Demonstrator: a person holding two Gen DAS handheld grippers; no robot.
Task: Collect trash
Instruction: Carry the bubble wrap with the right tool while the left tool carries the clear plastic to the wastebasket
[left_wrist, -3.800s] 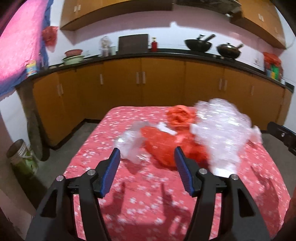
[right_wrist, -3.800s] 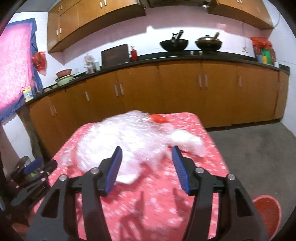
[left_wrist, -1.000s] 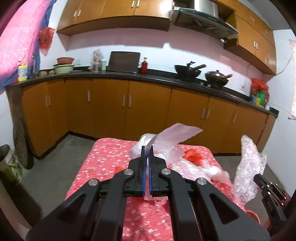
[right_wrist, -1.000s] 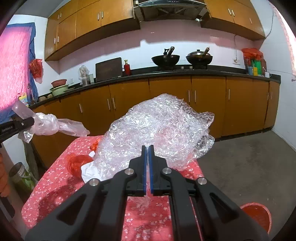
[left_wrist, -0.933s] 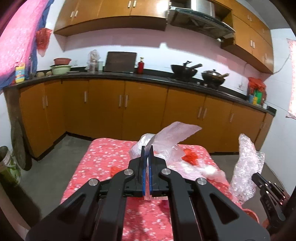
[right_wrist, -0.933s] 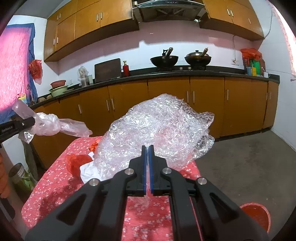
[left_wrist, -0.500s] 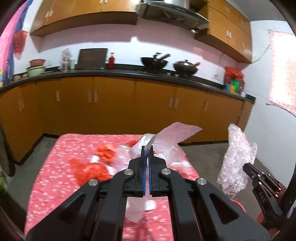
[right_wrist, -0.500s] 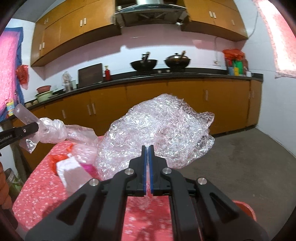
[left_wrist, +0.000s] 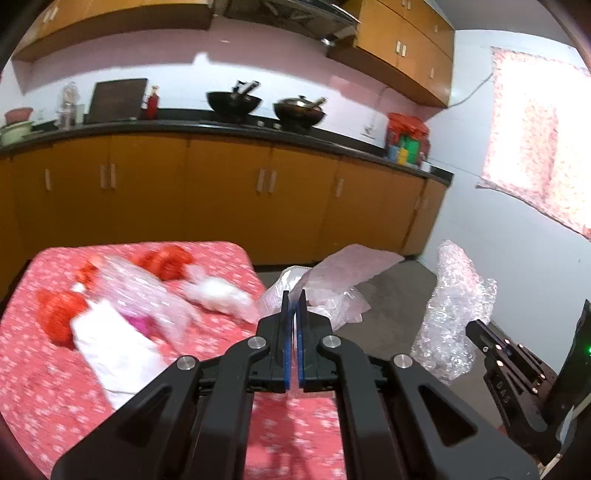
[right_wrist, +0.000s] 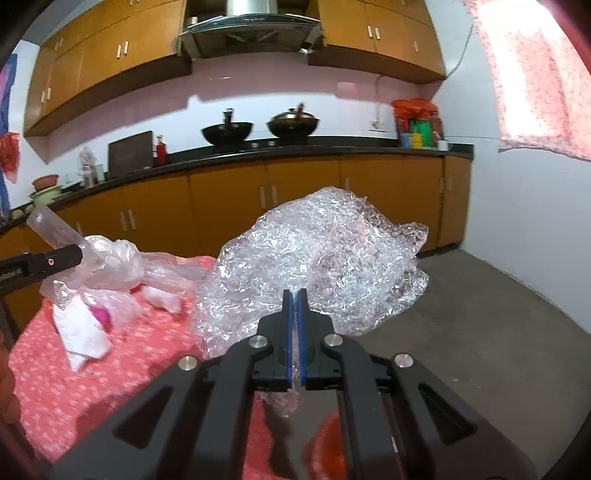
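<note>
My left gripper (left_wrist: 294, 301) is shut on a clear plastic bag (left_wrist: 340, 280) and holds it in the air past the table's right edge. My right gripper (right_wrist: 294, 297) is shut on a crumpled sheet of bubble wrap (right_wrist: 325, 258), also lifted; it shows at the right in the left wrist view (left_wrist: 454, 314). The left gripper and its bag show at the left in the right wrist view (right_wrist: 103, 262). More trash lies on the red floral table (left_wrist: 44, 398): red plastic scraps (left_wrist: 59, 314), a white paper (left_wrist: 114, 354), a white wad (left_wrist: 221, 295).
Orange kitchen cabinets (left_wrist: 221, 195) under a black counter with two woks (right_wrist: 227, 133) run along the back wall. Grey floor (right_wrist: 498, 332) lies to the right of the table. A red bin (right_wrist: 328, 443) sits low beneath my right gripper.
Both grippers, still shut on their trash, have swung to the right, away from the table middle and toward its right edge and the floor.
</note>
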